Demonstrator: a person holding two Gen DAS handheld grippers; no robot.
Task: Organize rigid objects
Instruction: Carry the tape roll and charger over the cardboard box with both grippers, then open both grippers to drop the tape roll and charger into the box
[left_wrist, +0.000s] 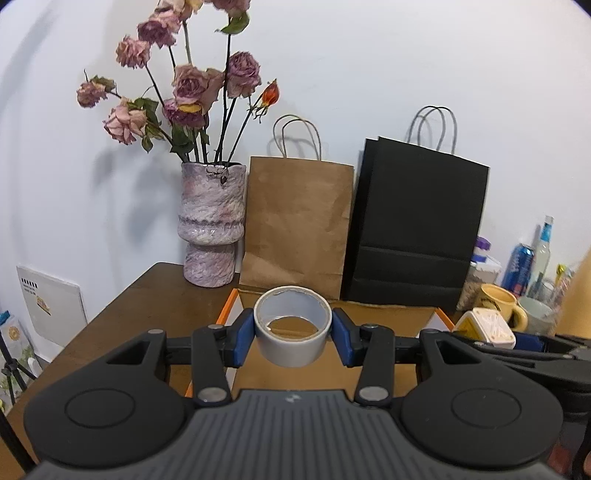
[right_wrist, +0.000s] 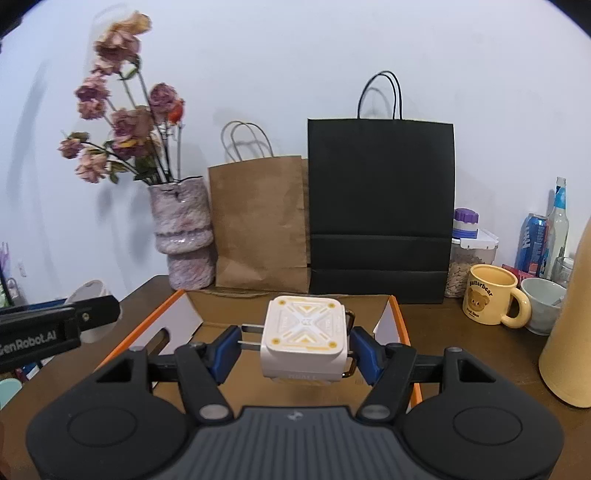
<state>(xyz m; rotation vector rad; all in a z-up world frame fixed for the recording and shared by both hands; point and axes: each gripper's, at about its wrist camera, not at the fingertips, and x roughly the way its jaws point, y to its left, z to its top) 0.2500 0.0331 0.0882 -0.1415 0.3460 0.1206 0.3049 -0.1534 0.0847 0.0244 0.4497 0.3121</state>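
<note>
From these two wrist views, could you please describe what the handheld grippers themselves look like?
Both match: the left gripper and right gripper each have a ribbed dark-grey body, black linkage arms with silver rivets, round black side housings, and blue finger pads. White "GenRobot.AI" lettering shows on the left gripper's side in the right wrist view. No cables or sleeves are visible.

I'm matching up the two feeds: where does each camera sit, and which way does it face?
Left wrist: on the left claw, facing the wall over the cardboard box; its own fingers clamp a tape roll; the right claw shows at right.
Right wrist: on the right claw, facing likewise; it grips a white charger; the left claw's body shows at left.
Shared: vase, brown bag, black bag, yellow mug.
</note>
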